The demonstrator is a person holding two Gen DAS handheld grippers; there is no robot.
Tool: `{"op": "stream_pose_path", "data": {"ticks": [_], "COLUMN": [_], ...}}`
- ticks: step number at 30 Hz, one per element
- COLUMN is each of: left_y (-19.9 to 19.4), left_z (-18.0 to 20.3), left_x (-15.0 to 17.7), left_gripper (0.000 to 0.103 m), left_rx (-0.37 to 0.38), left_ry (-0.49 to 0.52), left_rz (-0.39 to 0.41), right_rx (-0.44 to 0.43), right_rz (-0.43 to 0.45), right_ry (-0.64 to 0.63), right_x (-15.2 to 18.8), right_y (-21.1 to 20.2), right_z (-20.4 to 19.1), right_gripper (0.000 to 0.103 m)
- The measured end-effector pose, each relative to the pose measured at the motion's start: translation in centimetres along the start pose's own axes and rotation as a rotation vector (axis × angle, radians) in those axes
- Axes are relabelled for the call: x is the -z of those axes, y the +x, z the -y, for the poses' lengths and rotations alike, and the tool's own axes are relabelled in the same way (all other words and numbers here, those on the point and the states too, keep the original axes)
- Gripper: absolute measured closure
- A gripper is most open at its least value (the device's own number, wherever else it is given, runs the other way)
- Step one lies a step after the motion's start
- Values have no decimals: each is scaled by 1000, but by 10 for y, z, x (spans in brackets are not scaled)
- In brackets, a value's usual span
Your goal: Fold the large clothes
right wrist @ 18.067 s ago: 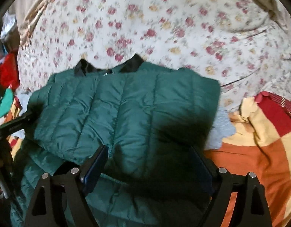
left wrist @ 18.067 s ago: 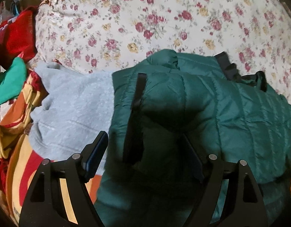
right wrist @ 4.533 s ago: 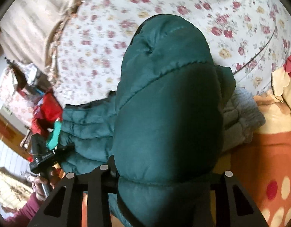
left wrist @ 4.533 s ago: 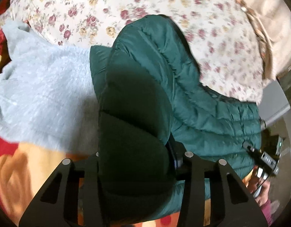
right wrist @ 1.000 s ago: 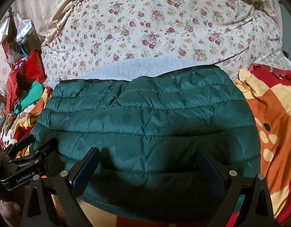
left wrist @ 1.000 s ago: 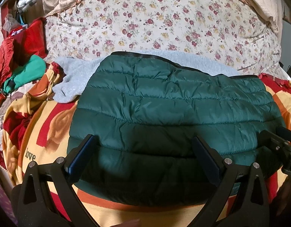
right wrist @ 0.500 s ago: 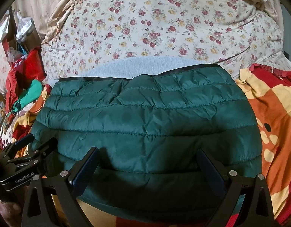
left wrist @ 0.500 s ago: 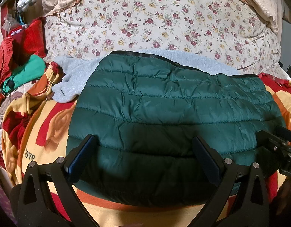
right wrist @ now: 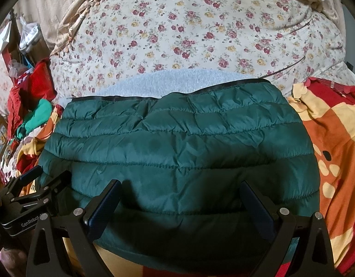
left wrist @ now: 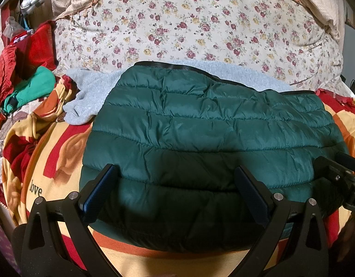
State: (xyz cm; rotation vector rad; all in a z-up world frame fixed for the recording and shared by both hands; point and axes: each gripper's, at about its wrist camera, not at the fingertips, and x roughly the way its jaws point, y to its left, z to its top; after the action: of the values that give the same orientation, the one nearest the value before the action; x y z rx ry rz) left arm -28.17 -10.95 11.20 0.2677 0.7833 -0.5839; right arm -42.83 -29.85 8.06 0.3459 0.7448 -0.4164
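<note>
Left gripper [left wrist: 177, 187] and right gripper [right wrist: 180, 198] both spread wide, gripping nothing, near hem of folded green puffer jacket [right wrist: 177, 147] between and ahead of fingers, grey sweater [left wrist: 89, 97] beyond, floral quilt [right wrist: 200, 27] farthest; fold looks finished—next likely flatten or move it aside.

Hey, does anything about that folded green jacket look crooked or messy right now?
Mostly tidy. The green puffer jacket lies folded flat, but its black-trimmed far edge steps unevenly, and it overlaps the gray sweater beneath.
</note>
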Motion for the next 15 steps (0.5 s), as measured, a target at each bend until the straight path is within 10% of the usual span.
{"op": "stream_pose_path", "data": {"ticks": [15], "left_y": [0], "left_z": [1], "left_x": [0], "left_gripper": [1], "left_rx": [0], "left_ry": [1], "left_rz": [-2], "right_rx": [0], "right_rz": [-2], "right_ry": [2], "right_x": [-1], "right_y": [1], "right_z": [2], "right_gripper": [2]}}
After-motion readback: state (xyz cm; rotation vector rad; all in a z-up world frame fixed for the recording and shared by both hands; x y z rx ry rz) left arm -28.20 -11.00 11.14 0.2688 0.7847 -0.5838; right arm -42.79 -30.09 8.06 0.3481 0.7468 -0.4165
